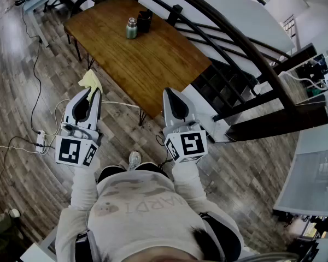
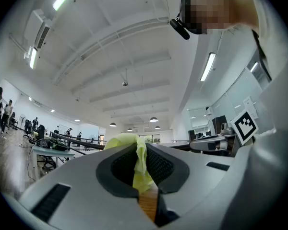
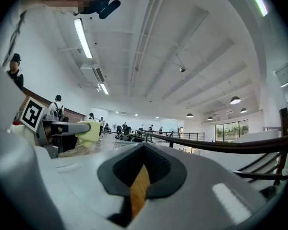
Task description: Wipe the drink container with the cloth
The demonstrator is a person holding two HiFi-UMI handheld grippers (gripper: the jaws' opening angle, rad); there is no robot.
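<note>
Toward the far end of a wooden table point(image 1: 153, 64) stands the drink container point(image 1: 132, 28), a green bottle with a metal cap, upright and just left of a dark object point(image 1: 145, 21). It is well apart from both grippers, which hover over the floor at the near side. The left gripper point(image 1: 93, 93) has its jaws clenched on a yellow cloth point(image 1: 89, 81), a fold of which bunches out beyond the tips. The right gripper point(image 1: 171, 93) has its jaws pressed together with nothing between them. Wiping has not begun. The risks, by judgement: the cloth is pinched only by one fold and could slide free under a firm rub, and the tall, unsteadied bottle could tip or knock into its dark neighbour if pushed from one side before the right gripper braces it.
</note>
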